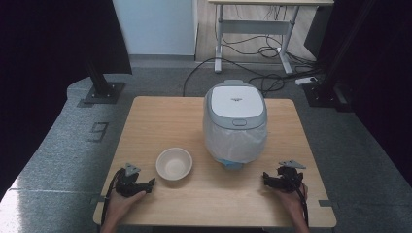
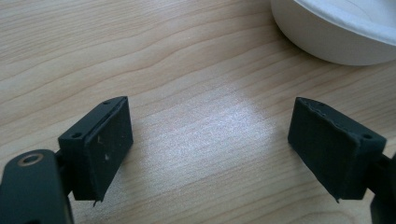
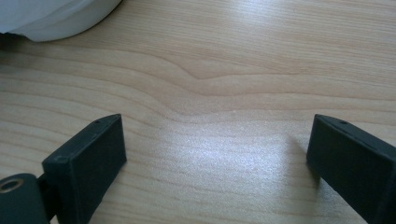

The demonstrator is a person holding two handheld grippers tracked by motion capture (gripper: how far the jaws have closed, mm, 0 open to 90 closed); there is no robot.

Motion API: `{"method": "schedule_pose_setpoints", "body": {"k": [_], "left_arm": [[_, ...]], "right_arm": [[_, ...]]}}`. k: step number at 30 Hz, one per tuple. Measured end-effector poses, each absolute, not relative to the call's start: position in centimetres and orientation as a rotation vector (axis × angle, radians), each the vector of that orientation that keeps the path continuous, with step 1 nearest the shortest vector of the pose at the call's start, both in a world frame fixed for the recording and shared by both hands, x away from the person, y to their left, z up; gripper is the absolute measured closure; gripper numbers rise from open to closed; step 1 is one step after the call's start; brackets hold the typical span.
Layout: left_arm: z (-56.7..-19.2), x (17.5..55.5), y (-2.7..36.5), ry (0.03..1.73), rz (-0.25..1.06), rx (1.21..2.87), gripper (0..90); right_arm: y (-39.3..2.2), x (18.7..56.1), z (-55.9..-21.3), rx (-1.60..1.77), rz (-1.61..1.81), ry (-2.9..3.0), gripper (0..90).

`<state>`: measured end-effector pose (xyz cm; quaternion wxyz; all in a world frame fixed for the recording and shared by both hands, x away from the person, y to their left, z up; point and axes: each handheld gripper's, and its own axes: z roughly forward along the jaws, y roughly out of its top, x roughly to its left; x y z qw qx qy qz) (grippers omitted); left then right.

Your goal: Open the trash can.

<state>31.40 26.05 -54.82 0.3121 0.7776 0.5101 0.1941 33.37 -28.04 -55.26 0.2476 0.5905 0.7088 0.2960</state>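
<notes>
A white and grey rice cooker stands on the wooden table right of centre, its lid down. An empty white bowl sits in front of it to the left. My left gripper rests near the table's front left, just left of the bowl, open with bare wood between its jaws. In the left gripper view the bowl lies ahead at the upper right. My right gripper rests at the front right, open and holding nothing. In the right gripper view the cooker's base shows at the upper left.
Beyond the table lies grey carpet, with a white desk frame and loose cables at the back. Black stand bases sit at the far left and the far right. Black curtains hang on both sides.
</notes>
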Motion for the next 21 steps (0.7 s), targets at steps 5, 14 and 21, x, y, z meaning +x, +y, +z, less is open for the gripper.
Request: {"method": "schedule_pose_setpoints", "body": {"k": [5, 14, 21], "left_arm": [[-54.78, 31.40, 26.09, 1.347, 0.510, 2.052, 14.4], [-54.80, 31.38, 26.13, 1.351, 0.514, 2.046, 15.0], [-54.81, 31.54, 26.16, 1.354, 0.516, 2.045, 14.7]], "right_arm": [[-28.44, 33.09, -55.23, 1.610, 0.812, 1.916, 8.3], [-28.75, 32.81, -55.21, 1.608, 0.824, 1.900, 12.7], [-28.83, 32.78, -55.16, 1.611, 0.827, 1.874, 21.5]]}}
